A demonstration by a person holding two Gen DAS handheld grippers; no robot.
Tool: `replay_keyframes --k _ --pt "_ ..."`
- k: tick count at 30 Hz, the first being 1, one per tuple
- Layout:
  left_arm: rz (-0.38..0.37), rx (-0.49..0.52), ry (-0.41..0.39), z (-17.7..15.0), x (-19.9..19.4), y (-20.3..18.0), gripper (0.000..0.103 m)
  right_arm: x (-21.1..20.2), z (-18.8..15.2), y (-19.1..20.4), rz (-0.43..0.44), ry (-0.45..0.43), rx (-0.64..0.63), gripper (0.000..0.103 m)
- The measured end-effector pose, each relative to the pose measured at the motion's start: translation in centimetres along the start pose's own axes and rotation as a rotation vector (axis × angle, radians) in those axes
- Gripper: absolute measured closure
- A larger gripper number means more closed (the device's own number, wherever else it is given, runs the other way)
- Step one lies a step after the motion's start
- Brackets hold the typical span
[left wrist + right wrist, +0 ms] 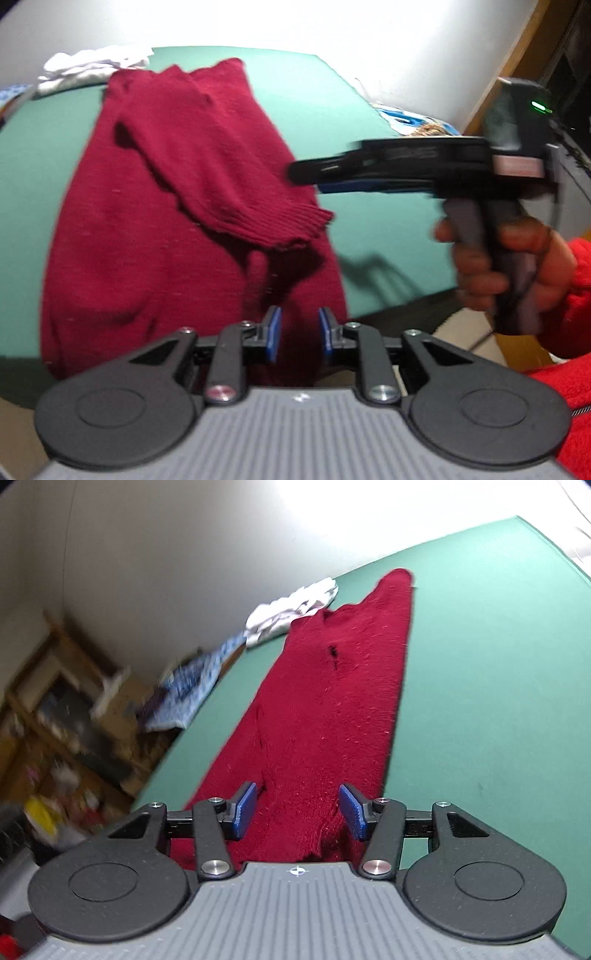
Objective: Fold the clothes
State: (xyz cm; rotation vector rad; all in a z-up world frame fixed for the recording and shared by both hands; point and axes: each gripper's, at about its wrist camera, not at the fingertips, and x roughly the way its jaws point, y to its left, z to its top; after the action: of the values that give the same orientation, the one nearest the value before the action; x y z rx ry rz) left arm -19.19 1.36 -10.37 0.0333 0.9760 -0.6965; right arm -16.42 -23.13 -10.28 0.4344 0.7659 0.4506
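A dark red knitted sweater lies on the green table, one sleeve folded across its body with the ribbed cuff near the right edge. My left gripper is open above the sweater's near hem, with nothing between the blue pads. My right gripper shows in the left wrist view, hovering just right of the cuff; its jaws are blurred there. In the right wrist view the right gripper is open over the sweater, which stretches away along the table.
A pile of white cloth lies at the table's far left corner, also in the right wrist view. A blue patterned cloth hangs over the table's left edge. Cluttered wooden shelves stand beyond. Blue-white items lie off the table's right end.
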Motion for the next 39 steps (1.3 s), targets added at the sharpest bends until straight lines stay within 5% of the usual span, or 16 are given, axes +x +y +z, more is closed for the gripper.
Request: replay_keyframes --k 3,5,7,12,16,19,24,30,32,34,37,39 --pt "0.013 0.028 0.017 -0.1 1.5 -0.2 0.081 2.4 0.0 0.3 -0.070 0.077 -0.040 0.059" --pt "0.020 0.014 0.018 -0.3 2.2 0.6 0.082 2.8 0.0 0.3 -0.102 0.082 -0.039 0.078" --pt "0.005 -0.008 0.007 -0.7 2.4 1.5 0.077 2.4 0.4 0.2 -0.079 0.087 -0.024 0.094" --pt "-0.035 -0.068 0.009 -1.4 1.9 2.6 0.077 -0.7 2.2 -0.3 0.081 0.015 0.101 0.101" --pt "-0.058 -0.107 0.027 -1.6 1.7 3.1 0.076 -4.5 3.1 0.0 0.222 -0.073 0.155 0.100" --pt "-0.082 -0.141 0.034 -1.7 1.7 3.6 0.073 -4.9 2.3 0.8 0.167 -0.032 0.069 0.099" --pt "-0.096 -0.141 0.043 -1.6 1.7 3.4 0.068 -1.2 -1.6 -0.2 0.036 0.181 0.075 0.089" --pt "-0.098 -0.171 0.051 -1.2 1.6 3.2 0.070 -0.8 -2.1 -0.5 0.061 0.139 0.103 0.071" --pt "-0.093 -0.180 0.022 -1.0 1.3 3.1 0.066 -0.4 -2.2 -0.8 0.061 0.106 0.113 0.055" --pt "-0.088 -0.184 -0.011 -0.6 1.1 2.9 0.062 0.2 -2.2 -1.0 0.060 0.090 0.122 0.057" --pt "-0.072 -0.181 -0.024 0.0 1.4 2.4 0.055 1.7 -1.9 -0.4 0.060 0.157 0.085 0.098" --pt "-0.055 -0.157 -0.010 -0.3 1.9 2.1 0.055 1.4 -1.7 0.3 0.051 0.163 0.054 0.098"
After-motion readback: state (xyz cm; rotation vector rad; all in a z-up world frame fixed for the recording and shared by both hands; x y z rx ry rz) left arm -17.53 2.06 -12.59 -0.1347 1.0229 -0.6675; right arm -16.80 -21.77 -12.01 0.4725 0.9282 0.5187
